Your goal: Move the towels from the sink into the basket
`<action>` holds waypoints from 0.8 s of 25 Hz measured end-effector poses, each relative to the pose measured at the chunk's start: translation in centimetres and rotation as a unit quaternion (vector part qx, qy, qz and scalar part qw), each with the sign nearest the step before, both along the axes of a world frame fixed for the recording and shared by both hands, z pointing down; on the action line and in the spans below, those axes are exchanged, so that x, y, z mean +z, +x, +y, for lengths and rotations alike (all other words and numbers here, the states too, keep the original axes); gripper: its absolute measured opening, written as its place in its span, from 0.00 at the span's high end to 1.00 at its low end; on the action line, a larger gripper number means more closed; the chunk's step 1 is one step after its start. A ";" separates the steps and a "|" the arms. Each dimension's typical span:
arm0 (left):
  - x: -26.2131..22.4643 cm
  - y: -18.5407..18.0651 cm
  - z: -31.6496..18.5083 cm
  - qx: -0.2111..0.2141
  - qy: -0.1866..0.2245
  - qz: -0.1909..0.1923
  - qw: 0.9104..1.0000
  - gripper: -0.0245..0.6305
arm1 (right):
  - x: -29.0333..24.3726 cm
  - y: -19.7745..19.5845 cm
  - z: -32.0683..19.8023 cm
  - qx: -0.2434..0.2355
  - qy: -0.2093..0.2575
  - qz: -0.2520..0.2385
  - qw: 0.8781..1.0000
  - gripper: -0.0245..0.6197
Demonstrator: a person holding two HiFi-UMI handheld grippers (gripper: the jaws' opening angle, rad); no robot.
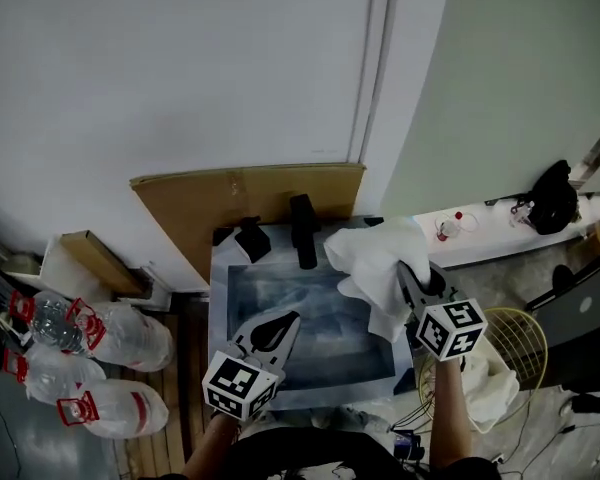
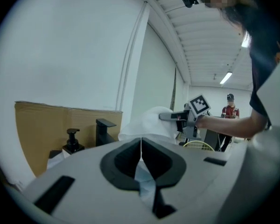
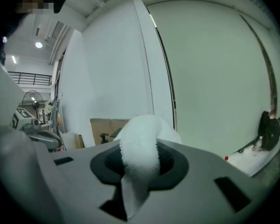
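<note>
A white towel (image 1: 375, 263) hangs bunched above the sink's (image 1: 220, 298) back right corner, with my right gripper (image 1: 408, 276) shut on it. In the right gripper view the towel (image 3: 139, 164) fills the gap between the jaws and droops over them. My left gripper (image 1: 278, 330) hovers over the sink's front left part, jaws together and nothing in them; in its own view the tips (image 2: 141, 141) meet in a thin line. The wire basket (image 1: 536, 326) stands on the floor right of the sink, with another white towel (image 1: 492, 388) draped in it.
A black faucet (image 1: 302, 230) and a soap dispenser (image 1: 251, 239) stand on the sink's back edge, with a cardboard sheet (image 1: 245, 203) against the wall behind. Large water bottles (image 1: 110, 333) lie on the floor at left. A white ledge (image 1: 500, 230) with a black object (image 1: 553, 198) runs at right.
</note>
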State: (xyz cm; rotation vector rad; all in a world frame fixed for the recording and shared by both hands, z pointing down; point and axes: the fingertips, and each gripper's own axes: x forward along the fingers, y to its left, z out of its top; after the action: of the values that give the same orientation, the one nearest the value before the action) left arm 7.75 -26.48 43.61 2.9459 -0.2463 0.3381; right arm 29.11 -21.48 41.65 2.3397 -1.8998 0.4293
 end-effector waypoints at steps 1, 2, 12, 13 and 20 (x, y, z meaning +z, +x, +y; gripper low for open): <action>-0.2 0.6 0.5 0.009 0.002 0.003 1.000 0.95 | -0.9 0.1 1.0 0.005 0.009 0.003 1.000 0.82; -0.5 1.1 1.0 0.017 0.004 0.006 1.000 0.95 | -1.8 0.2 2.0 0.011 0.018 0.007 1.000 0.82; -2.1 7.6 8.6 0.095 0.017 0.020 0.995 0.95 | -6.7 3.3 14.1 0.079 0.056 0.041 0.994 0.83; -2.2 8.3 9.7 0.104 0.018 0.021 0.994 0.95 | -6.7 3.7 15.4 0.087 0.056 0.041 0.994 0.83; -2.7 12.9 17.6 0.163 0.020 0.023 0.986 0.95 | -6.1 6.4 24.7 0.139 0.047 0.038 0.988 0.83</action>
State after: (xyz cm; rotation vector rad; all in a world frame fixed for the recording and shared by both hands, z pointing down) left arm 20.66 -8.85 40.92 3.0244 0.2419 0.3081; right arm 35.53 3.26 35.51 2.6536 -1.5990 0.2728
